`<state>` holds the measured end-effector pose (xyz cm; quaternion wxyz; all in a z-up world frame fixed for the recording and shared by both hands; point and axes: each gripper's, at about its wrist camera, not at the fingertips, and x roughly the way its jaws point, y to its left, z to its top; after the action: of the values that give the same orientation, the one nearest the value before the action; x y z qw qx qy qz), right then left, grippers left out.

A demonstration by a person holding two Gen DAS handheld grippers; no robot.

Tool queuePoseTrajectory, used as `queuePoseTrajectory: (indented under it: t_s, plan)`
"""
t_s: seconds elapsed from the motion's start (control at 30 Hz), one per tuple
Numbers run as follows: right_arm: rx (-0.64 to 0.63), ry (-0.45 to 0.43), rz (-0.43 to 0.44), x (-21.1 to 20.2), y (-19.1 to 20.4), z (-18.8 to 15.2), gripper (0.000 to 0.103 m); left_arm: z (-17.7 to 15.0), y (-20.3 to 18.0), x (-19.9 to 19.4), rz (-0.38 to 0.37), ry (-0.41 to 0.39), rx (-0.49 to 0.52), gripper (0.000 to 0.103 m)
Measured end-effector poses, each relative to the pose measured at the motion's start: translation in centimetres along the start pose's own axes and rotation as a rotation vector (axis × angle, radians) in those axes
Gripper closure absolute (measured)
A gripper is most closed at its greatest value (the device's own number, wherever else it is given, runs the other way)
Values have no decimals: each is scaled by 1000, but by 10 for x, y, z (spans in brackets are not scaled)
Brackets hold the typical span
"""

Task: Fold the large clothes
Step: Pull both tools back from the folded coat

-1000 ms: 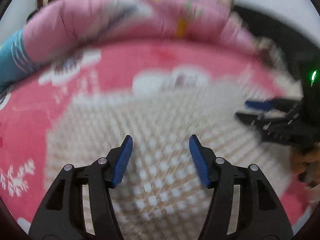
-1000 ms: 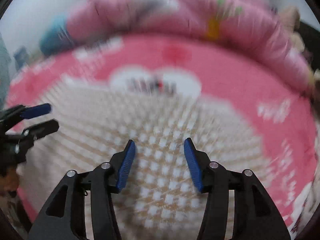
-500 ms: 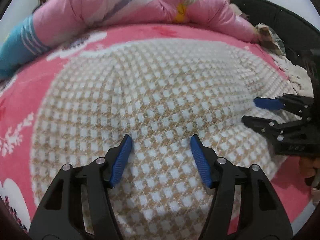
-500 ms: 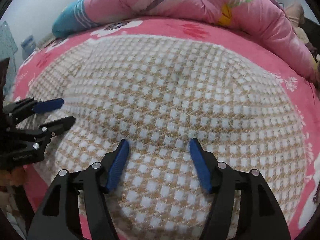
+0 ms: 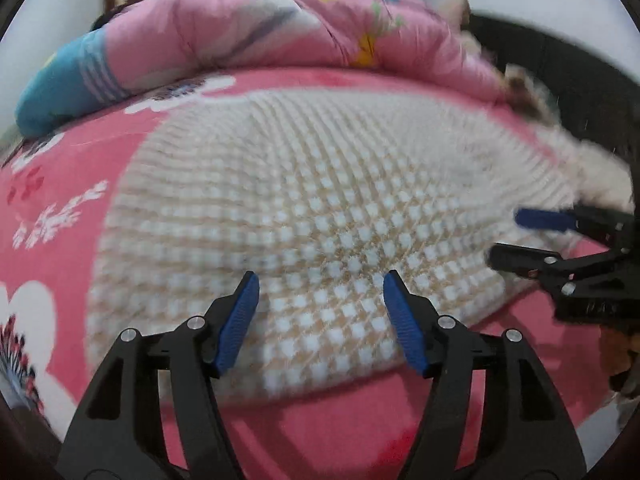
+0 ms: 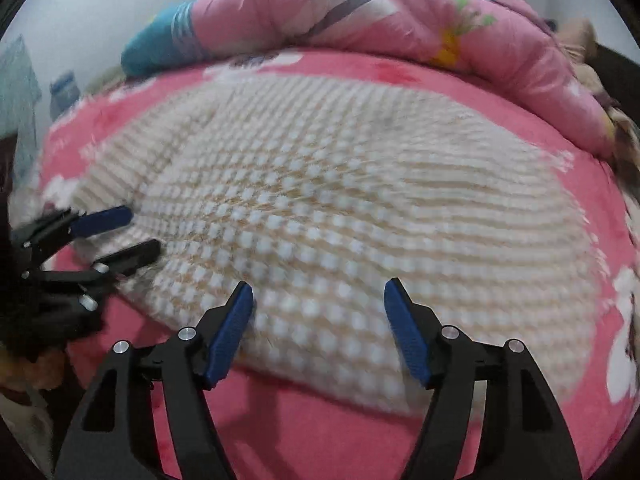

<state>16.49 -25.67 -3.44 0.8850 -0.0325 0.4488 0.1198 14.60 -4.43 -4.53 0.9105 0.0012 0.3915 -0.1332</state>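
A large beige-and-white checked fleece garment (image 5: 320,184) (image 6: 340,184) lies spread flat on a pink flowered bed sheet (image 5: 60,168). My left gripper (image 5: 320,280) hovers open above the garment's near hem with nothing between its blue pads. My right gripper (image 6: 318,286) hangs over the same hem further right. Its jaws are opening and only air is between them. Each gripper shows in the other's view: the right gripper (image 5: 508,236) by the garment's right edge, the left gripper (image 6: 140,232) by its left edge. Both views are motion-blurred.
A rolled pink duvet (image 5: 280,32) (image 6: 400,12) and a blue pillow (image 5: 64,84) (image 6: 160,48) lie along the far side of the bed. Dark furniture (image 5: 580,80) stands at the right. Bare pink sheet (image 6: 320,420) runs between the hem and me.
Both grippers have drawn back from over the garment's middle to its near hem, so bare sheet now shows below it. The right jaws stand wider than before.
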Motion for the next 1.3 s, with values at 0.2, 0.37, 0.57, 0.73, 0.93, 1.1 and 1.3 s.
queuePoseTrajectory:
  t_s: [0.2,0.37,0.57,0.73,0.93,1.1,1.3]
  plan:
    - [374,11,-2,-6,-97,-54,37,-22,65,2,28,33,-187,35]
    - [425,-39,30,-38,-106,-57,40,-21,51,-18,20,-36,-163,34]
    - [416,95,-105,-8,-126,-79,31,-34,42,0,132,5,-93,27]
    - [426,16,-82,-46,-124,-72,32,-22,39,-25,110,-26,-138,26]
    - [311,-111,-105,-99,-86,-52,18,-10,29,-65,63,-99,-176,13]
    - [189,-177,-101,-108,-41,-30,9,-3,6,-90,95,-126,-133,8]
    - [102,-222,-108,-120,2,-26,7,-4,-18,-118,161,-177,-96,8]
